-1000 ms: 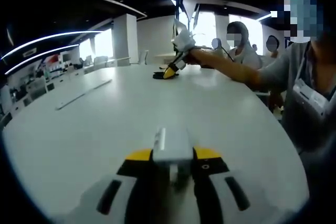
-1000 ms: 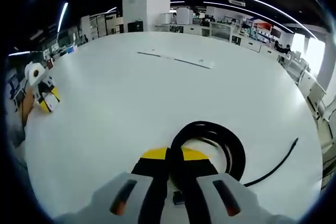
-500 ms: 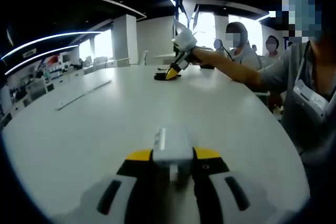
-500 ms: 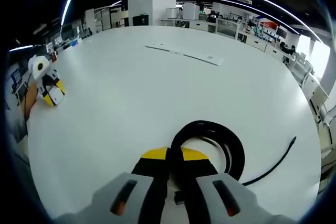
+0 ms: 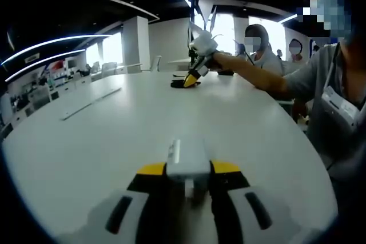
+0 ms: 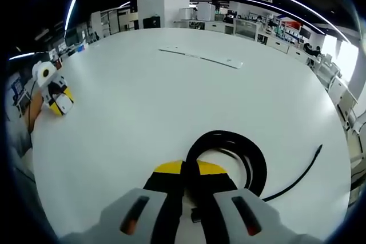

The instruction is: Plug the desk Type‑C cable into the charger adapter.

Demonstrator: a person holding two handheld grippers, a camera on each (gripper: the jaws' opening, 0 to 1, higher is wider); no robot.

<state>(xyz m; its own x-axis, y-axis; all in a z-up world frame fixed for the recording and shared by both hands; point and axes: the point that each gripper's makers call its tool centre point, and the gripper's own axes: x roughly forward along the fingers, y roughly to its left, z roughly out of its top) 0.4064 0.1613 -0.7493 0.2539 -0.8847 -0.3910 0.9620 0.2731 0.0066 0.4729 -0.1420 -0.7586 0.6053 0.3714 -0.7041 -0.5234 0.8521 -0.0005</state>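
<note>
Step in hand: both parts are gripped and held well apart over the white surface (image 6: 171, 101); my judgement is that the plugging itself has not begun.
Left hand-held gripper (image 5: 187, 182): jaws closed on the white charger (image 5: 187, 158), which sits between the yellow tips just ahead of it.
Right hand-held gripper (image 6: 190, 190): jaws closed on the black cable (image 6: 229, 158), close to its plug end; the coil lies on the surface directly ahead, and a loose tail trails off to the right.
Across the surface: each hand-held gripper can be seen far off in the other's view (small, so little detail).
Next move: probably bring the two together, line the plug up with the charger's port and push straight in.
Hard to make out: the plug tip is hidden between the right jaws; the charger's port cannot be picked out, so which face takes the plug is unclear.
Background: seated people beyond the far edge.
</note>
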